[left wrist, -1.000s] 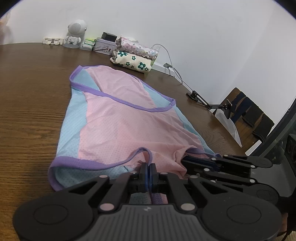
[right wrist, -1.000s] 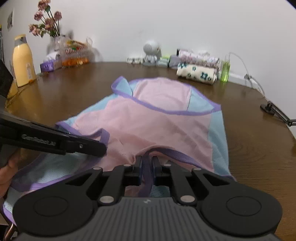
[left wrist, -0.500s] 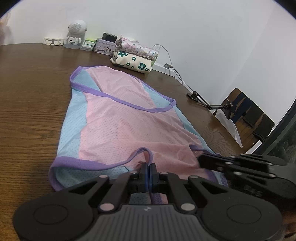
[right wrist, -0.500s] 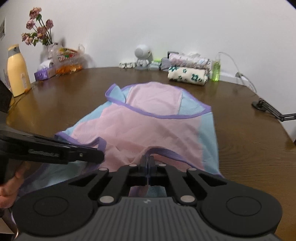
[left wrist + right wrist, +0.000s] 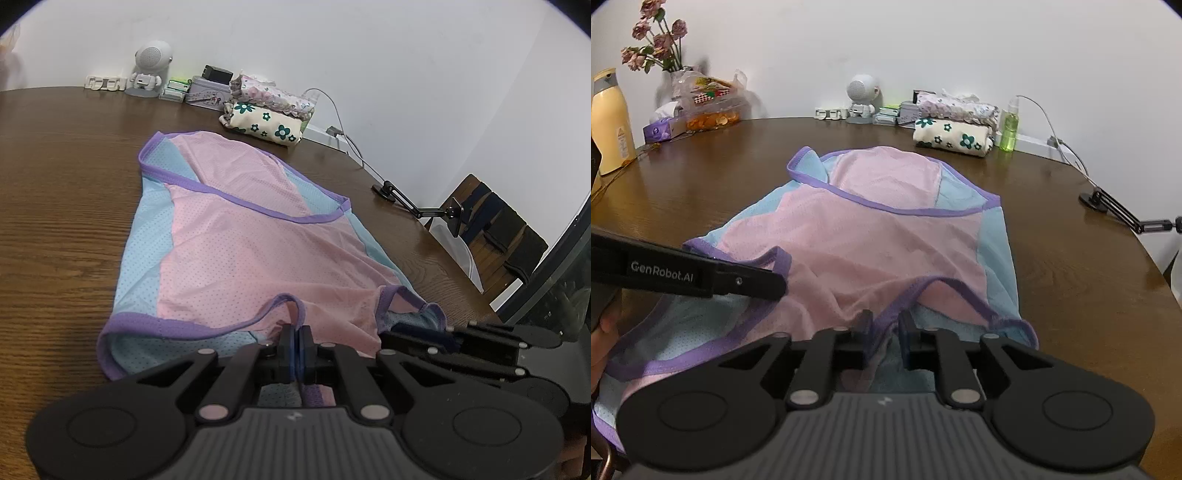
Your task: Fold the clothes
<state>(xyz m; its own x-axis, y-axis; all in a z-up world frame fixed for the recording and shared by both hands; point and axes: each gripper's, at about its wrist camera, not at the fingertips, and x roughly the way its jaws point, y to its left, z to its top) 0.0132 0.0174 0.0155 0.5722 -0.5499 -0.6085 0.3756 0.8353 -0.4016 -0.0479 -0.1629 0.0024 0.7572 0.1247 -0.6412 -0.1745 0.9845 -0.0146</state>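
Pink and blue mesh garment (image 5: 236,251) spread flat on the brown table (image 5: 62,206), long axis running from bottom centre toward upper middle of both frames, purple-trimmed near hem lying right at the claws. Left gripper (image 5: 297,347) at bottom centre of the left view, clamped tight on the purple hem band (image 5: 207,326). Right gripper (image 5: 885,334) at bottom centre of the right view, jaws just opened a little way, purple hem fabric lying loose between them, apparently not pinched. Both equally close to the near hem, left one alone holding. Far hem toward the folded floral clothes (image 5: 266,122) at upper centre, well apart. Likely next: re-grip on the right, then near edge carried away along the long axis.
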